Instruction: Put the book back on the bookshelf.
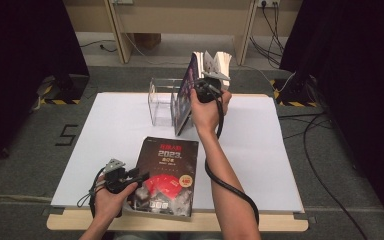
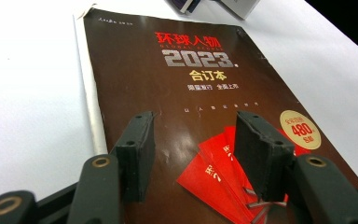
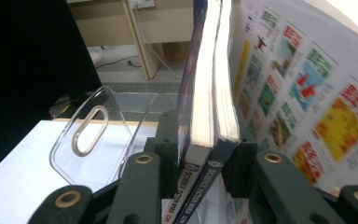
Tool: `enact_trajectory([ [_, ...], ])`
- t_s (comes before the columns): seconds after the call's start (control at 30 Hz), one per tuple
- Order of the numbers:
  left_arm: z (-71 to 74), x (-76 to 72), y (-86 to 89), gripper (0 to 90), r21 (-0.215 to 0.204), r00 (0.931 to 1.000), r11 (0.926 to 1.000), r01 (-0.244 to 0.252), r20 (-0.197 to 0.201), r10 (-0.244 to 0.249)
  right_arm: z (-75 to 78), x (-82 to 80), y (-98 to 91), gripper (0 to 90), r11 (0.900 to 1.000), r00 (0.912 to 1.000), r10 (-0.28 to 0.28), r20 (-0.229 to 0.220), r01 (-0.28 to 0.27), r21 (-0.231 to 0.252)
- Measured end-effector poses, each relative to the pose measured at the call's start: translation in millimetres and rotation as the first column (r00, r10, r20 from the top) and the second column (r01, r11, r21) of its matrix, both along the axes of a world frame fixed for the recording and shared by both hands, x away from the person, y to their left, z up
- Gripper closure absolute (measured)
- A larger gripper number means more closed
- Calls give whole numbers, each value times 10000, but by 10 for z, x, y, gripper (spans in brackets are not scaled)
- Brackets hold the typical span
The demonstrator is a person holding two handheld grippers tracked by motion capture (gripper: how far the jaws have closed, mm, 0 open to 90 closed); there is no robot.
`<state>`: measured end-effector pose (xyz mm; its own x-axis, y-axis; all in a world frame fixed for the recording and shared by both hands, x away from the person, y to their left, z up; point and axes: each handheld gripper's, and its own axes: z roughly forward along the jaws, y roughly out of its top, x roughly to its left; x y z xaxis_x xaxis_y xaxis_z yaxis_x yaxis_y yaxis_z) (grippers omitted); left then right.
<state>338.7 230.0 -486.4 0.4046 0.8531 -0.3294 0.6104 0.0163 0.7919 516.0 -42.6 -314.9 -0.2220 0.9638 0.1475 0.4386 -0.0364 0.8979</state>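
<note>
A dark magazine with red and white print lies flat near the table's front edge; its cover spreads out beneath my left gripper. That gripper hovers open over the cover's lower left part, with nothing between its pads. My right gripper is shut on the spines of two magazines, held upright on edge. In the high view these magazines lean beside a clear acrylic rack, with my right gripper at their near edge. A loose page with colourful pictures fans out to the right.
The white tabletop has bare room on the right and far left. The clear rack's wall with an oval handle slot stands just left of the held magazines. Beyond the table are wooden furniture legs, cables and dark curtains.
</note>
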Motion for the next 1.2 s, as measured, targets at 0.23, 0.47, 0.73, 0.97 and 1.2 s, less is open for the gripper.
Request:
enact_trajectory([
  [0.23, 3, -1, 4, 474, -41, 10000, 10000, -25, 11, 25, 42, 4, 118, 733, 9982, 9991, 375, 216, -364, -480],
  [0.47, 6, 0, 19, 474, -50, 10000, 10000, -55, 10, 55, 89, 27, 149, 754, 9960, 9978, 613, 255, -595, -659],
  [0.73, -15, 5, 20, 476, -23, 10000, 10000, -60, -51, 60, 126, -41, 202, 764, 9866, 9950, 549, 837, -412, -1580],
  [0.97, -12, -13, 28, 477, 7, 10000, 10000, -77, -29, 77, 59, -149, 219, 763, 9910, 9936, -57, 1128, 208, -1326],
  [1.2, -12, -27, 35, 478, 11, 10000, 10000, -86, -5, 86, -23, -298, 238, 761, 9918, 9871, -601, 1484, 759, -1029],
])
